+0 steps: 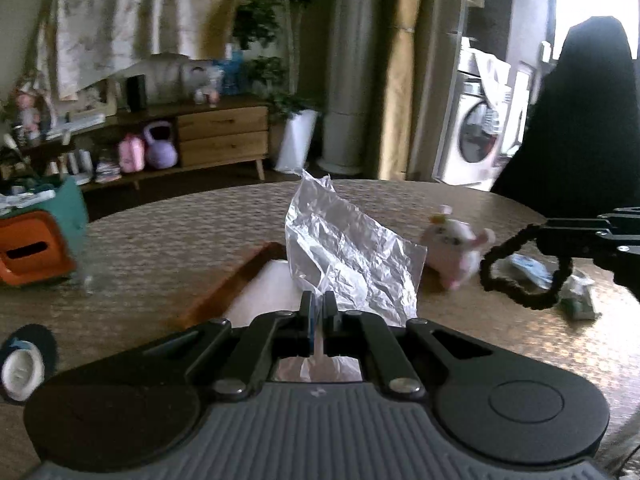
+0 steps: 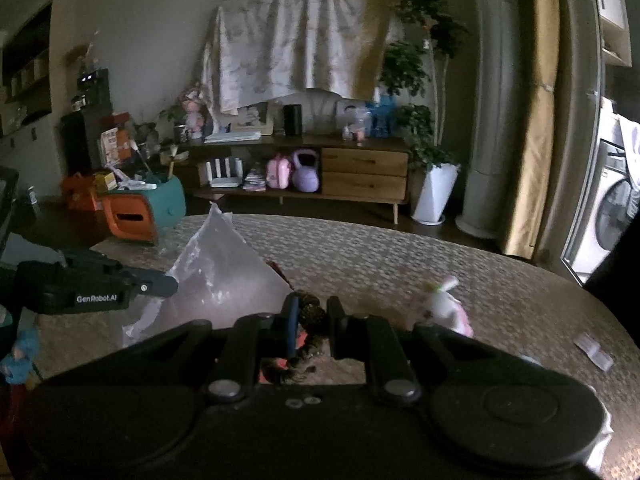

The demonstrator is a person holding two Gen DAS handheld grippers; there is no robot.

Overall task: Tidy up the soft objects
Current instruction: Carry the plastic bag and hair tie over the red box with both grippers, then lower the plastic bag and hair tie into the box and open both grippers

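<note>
My left gripper [image 1: 319,300] is shut on the lower edge of a crumpled clear plastic bag [image 1: 352,256], which stands up in front of it above a wooden tray [image 1: 232,280]. At the right edge of the left wrist view, my right gripper [image 1: 552,240] holds a black scrunchie [image 1: 486,270] that hangs as a loop. In the right wrist view the right gripper [image 2: 313,306] is shut on that dark scrunchie [image 2: 308,322]. There the left gripper [image 2: 168,282] and the bag [image 2: 224,276] are on the left. A white and pink plush toy [image 1: 452,244] [image 2: 444,308] lies on the table.
The round woven table [image 2: 380,252] also bears small packets [image 1: 580,300] [image 2: 594,350] at the right. A white round item [image 1: 22,372] lies at its near left. An orange and teal bin [image 1: 36,248] stands beyond the left edge, a black chair back [image 1: 580,120] at the right.
</note>
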